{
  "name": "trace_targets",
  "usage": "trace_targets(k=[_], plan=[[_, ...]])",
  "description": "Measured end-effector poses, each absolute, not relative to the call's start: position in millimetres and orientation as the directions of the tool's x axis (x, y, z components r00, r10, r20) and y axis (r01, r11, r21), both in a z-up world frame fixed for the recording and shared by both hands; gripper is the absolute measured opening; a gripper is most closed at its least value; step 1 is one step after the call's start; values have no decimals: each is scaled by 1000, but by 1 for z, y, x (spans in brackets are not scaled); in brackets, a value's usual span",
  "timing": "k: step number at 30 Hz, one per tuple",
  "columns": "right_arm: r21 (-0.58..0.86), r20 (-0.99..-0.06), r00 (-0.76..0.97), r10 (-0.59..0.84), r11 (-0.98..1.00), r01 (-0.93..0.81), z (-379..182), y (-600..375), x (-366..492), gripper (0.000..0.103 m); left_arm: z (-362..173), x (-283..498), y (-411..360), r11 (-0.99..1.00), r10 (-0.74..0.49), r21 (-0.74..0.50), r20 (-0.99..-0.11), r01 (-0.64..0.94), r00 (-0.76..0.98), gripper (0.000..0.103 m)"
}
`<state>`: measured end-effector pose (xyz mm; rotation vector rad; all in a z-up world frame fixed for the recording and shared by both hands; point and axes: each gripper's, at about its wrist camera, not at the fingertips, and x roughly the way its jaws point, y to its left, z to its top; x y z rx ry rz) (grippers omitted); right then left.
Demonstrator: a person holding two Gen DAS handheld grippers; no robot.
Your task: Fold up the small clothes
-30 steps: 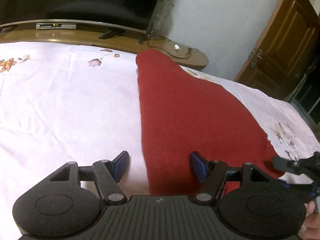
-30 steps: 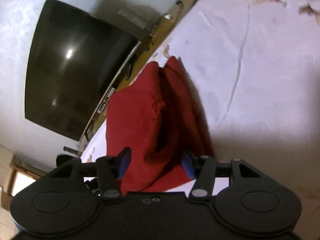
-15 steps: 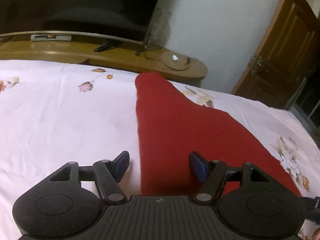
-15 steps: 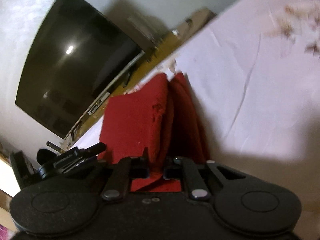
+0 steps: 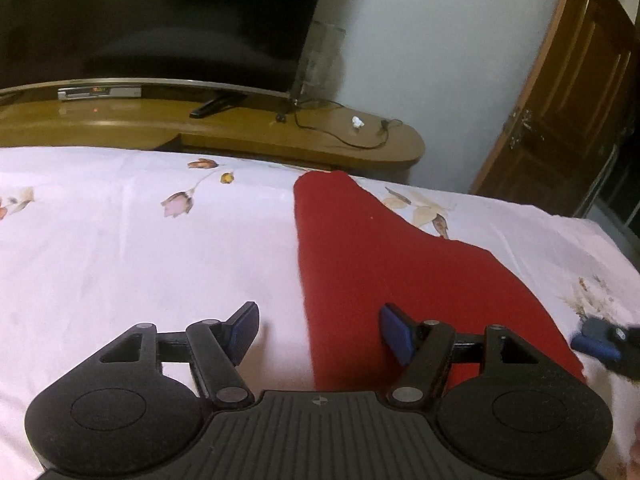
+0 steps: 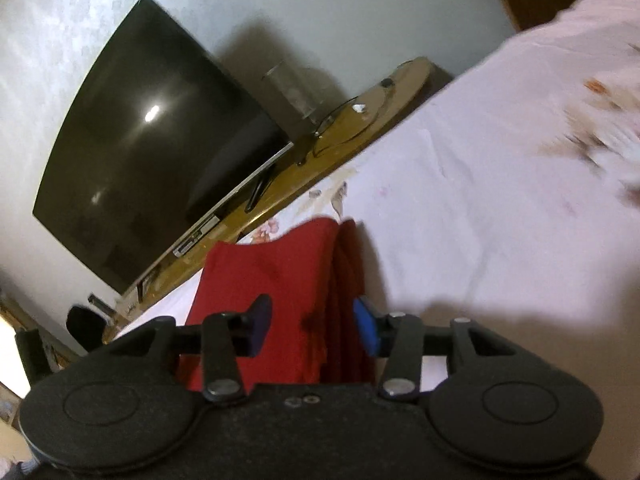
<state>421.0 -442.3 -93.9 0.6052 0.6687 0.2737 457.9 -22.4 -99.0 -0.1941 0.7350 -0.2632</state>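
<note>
A red garment lies folded lengthwise on the pale floral bedsheet, running away from me. My left gripper is open and empty, its jaws straddling the garment's near left edge. In the right wrist view the red garment shows layered folds along its right side. My right gripper is open over the garment's near end, with the cloth seen between its blue pads. The right gripper's tip shows at the right edge of the left wrist view.
A wooden TV bench with a large dark TV, a cable and a set-top box stands beyond the bed's far edge. A brown wooden door is at the right.
My right gripper closed on the garment's fold half a second ago and now stands open again. Both views have drawn back and risen a little. The garment lies flatter.
</note>
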Motion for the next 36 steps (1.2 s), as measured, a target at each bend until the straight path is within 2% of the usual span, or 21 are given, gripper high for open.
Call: trace_targets(k=[4, 8, 9, 10, 11, 13, 16, 18, 19, 20, 21, 22, 24, 27, 28, 30, 31, 35, 36], plan=[[574, -534, 729, 429, 817, -61, -103, -434, 473, 41, -100, 477, -31, 951, -305, -244, -633, 190, 712, 67], [523, -562, 706, 431, 846, -100, -108, -417, 499, 41, -107, 496, -35, 953, -298, -244, -645, 180, 704, 67], [492, -575, 701, 422, 863, -115, -112, -412, 494, 36, -110, 499, -36, 954, -296, -244, -650, 176, 700, 67], [462, -579, 705, 411, 877, -131, -112, -409, 498, 20, -113, 502, -37, 954, -294, -244, -656, 173, 696, 67], [418, -564, 727, 392, 894, -158, -109, -402, 497, 8, -114, 504, -37, 956, -288, -239, -657, 170, 697, 67], [306, -498, 794, 349, 927, -216, -96, -389, 481, 9, -114, 507, -39, 964, -263, -215, -656, 158, 708, 67], [189, -448, 844, 296, 954, -234, -84, -379, 472, 8, -119, 518, -42, 975, -217, -181, -674, 127, 706, 67], [169, -470, 843, 263, 964, -207, -91, -379, 479, 8, -124, 524, -43, 977, -210, -170, -687, 127, 695, 71], [158, -509, 828, 237, 971, -181, -101, -380, 484, 8, -126, 526, -44, 977, -210, -170, -694, 126, 689, 79], [151, -561, 801, 211, 977, -151, -115, -383, 487, 8, -129, 528, -44, 979, -201, -164, -698, 119, 687, 83], [170, -590, 779, 212, 976, -136, -130, -386, 489, 8, -131, 531, -44, 980, -197, -165, -701, 113, 685, 87], [195, -562, 797, 220, 972, -131, -135, -391, 484, 9, -132, 532, -43, 979, -199, -174, -702, 107, 684, 88], [192, -564, 799, 208, 974, -118, -132, -387, 485, 10, -133, 531, -43, 978, -204, -177, -695, 111, 690, 88], [219, -568, 793, 220, 969, -112, -125, -392, 481, 24, -127, 525, -34, 970, -232, -214, -683, 114, 693, 88], [259, -558, 796, 235, 961, -103, -121, -399, 478, 30, -121, 517, -29, 963, -257, -236, -666, 129, 701, 88], [360, -515, 811, 277, 929, -88, -103, -415, 465, 34, -111, 500, -20, 953, -292, -251, -624, 168, 725, 88], [392, -498, 814, 298, 915, -95, -98, -421, 456, 34, -109, 490, -17, 947, -312, -264, -612, 184, 726, 88], [425, -525, 775, 352, 897, -120, -95, -420, 432, 32, -114, 467, -25, 934, -357, -263, -620, 243, 699, 88], [413, -544, 760, 355, 902, -126, -100, -414, 431, 27, -119, 465, -29, 936, -351, -250, -634, 247, 689, 88]])
